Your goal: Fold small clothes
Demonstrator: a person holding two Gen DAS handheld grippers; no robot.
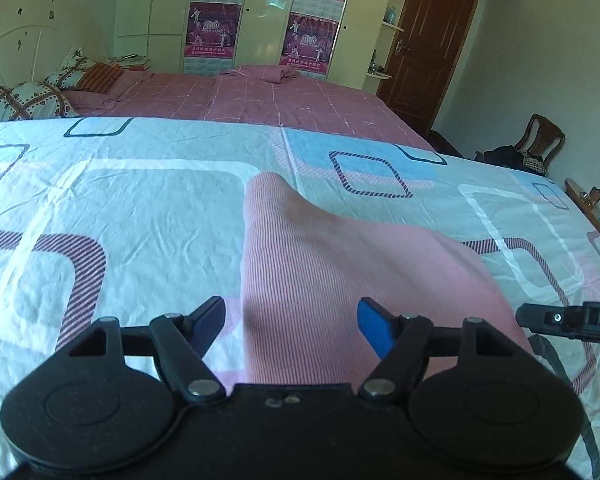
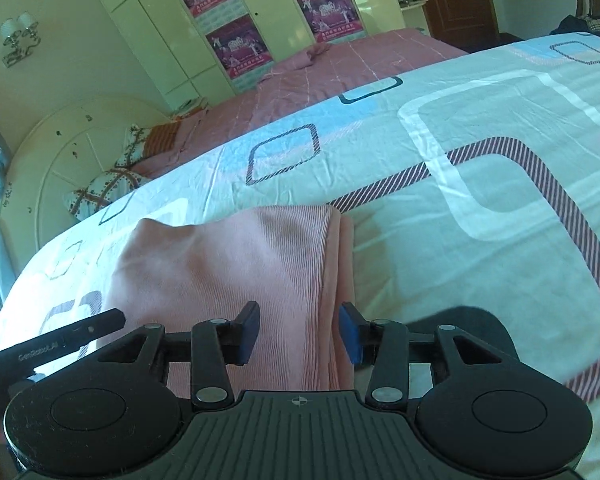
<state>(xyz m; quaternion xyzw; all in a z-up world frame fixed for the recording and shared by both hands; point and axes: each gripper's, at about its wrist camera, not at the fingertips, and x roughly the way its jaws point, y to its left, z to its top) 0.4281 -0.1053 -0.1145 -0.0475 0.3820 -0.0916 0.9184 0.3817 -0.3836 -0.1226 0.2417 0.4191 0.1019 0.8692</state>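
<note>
Garment, pink and finely ribbed, lying on the patterned sheet near its front edge. Long axis running away from both cameras, toward the far bed: broad at the near end, narrowing in the left view to a raised rounded tip. Ribs following that same axis. Seen from the right wrist, doubled over, with a second layer showing as a plain strip along the right edge; far left corner humped up, far edge roughly straight across.

Left gripper low over the near end of the garment, fingers spread wide, left pad over sheet just beside the cloth, blue right pad over the cloth; nothing clamped. Right gripper likewise parted, astride the garment's right fold, dark left pad over the cloth, blue right pad at its edge; contact with the fabric impossible to tell. Each gripper's finger visible at the edge of the other's view.

Beyond the sheet, pink checked bedspread, cushions by a white headboard, cream wardrobe with posters, brown door, chair.
</note>
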